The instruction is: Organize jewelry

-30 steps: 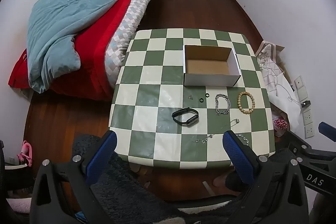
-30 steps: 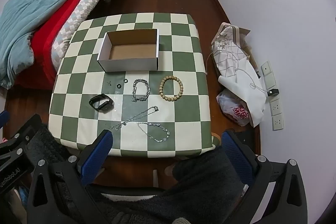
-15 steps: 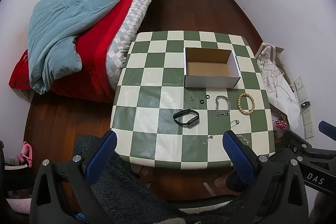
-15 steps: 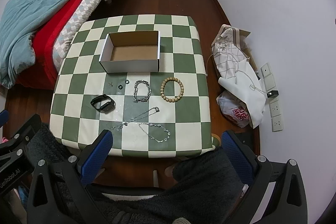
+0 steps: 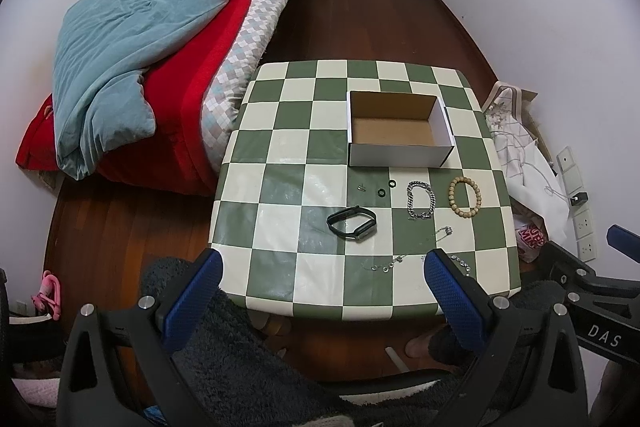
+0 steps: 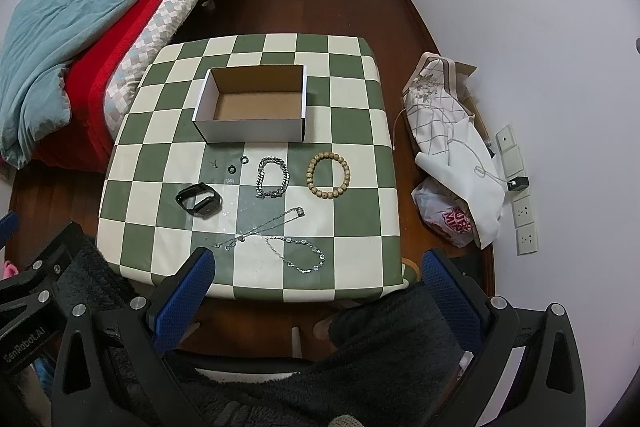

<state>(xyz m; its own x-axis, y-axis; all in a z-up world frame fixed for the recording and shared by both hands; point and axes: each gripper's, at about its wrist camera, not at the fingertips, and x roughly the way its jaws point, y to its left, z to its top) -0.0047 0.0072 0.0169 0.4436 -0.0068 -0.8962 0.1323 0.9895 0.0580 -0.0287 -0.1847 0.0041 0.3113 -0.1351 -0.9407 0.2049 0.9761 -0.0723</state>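
Note:
An open, empty white cardboard box (image 5: 400,131) (image 6: 252,107) stands on a green-and-white checkered table (image 5: 280,155) (image 6: 352,155). In front of it lie a black wristband (image 5: 352,223) (image 6: 199,200), two small black rings (image 6: 237,164), a silver chain bracelet (image 5: 420,200) (image 6: 273,177), a wooden bead bracelet (image 5: 464,196) (image 6: 327,175) and two thin silver chains (image 6: 296,253) near the front edge. My left gripper (image 5: 320,267) and right gripper (image 6: 316,267) are both open and empty, held above and short of the table's near edge.
A bed (image 5: 160,39) with a red cover and a blue quilt stands left of the table. White bags (image 6: 452,163) lie on the wooden floor at the right by the wall. A dark fuzzy fabric (image 6: 380,355) lies below the grippers.
Both grippers have drawn back and up slightly, so the table looks a little farther away. The jewelry and the box have not moved.

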